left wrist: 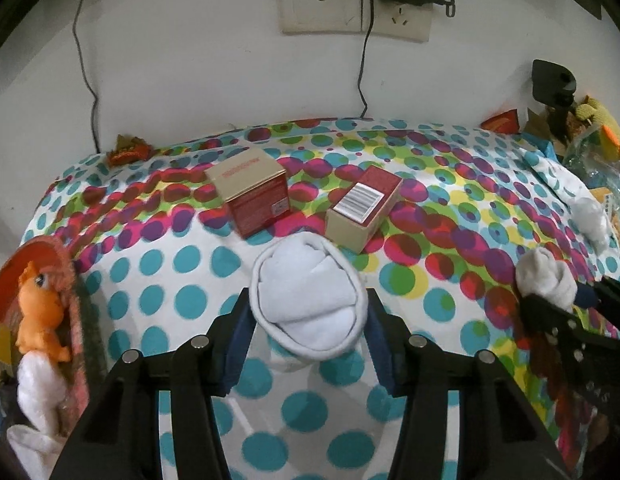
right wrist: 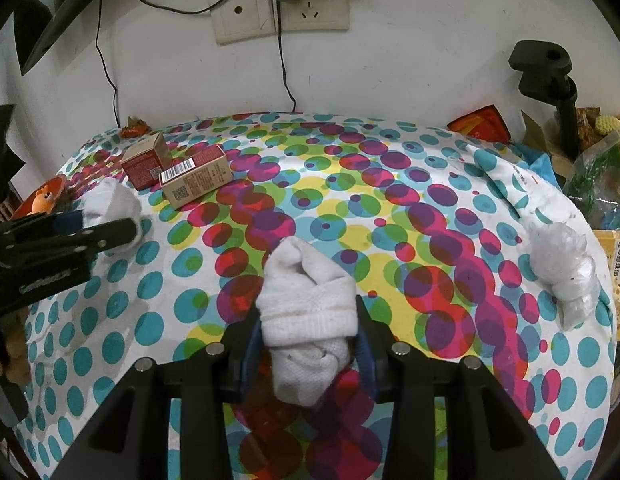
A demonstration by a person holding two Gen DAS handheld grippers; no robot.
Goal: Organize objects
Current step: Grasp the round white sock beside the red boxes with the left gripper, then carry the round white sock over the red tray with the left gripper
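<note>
Left gripper (left wrist: 308, 312): jaws clamped on rolled white sock bundle (left wrist: 308, 294), bundle at near-centre of desk with polka-dot cloth (left wrist: 182, 280). Right gripper (right wrist: 308, 340): jaws clamped on second rolled white sock, ribbed cuff (right wrist: 308, 320), mid-desk, near side. Two red-and-tan cardboard boxes just beyond left bundle: cube-shaped one (left wrist: 252, 190) left, barcode-labelled one (left wrist: 364, 208) right, close together but apart. Knotted clear plastic bag (right wrist: 562, 268) near right edge of desk. Orange doll figure (left wrist: 40, 312) off left edge.
</note>
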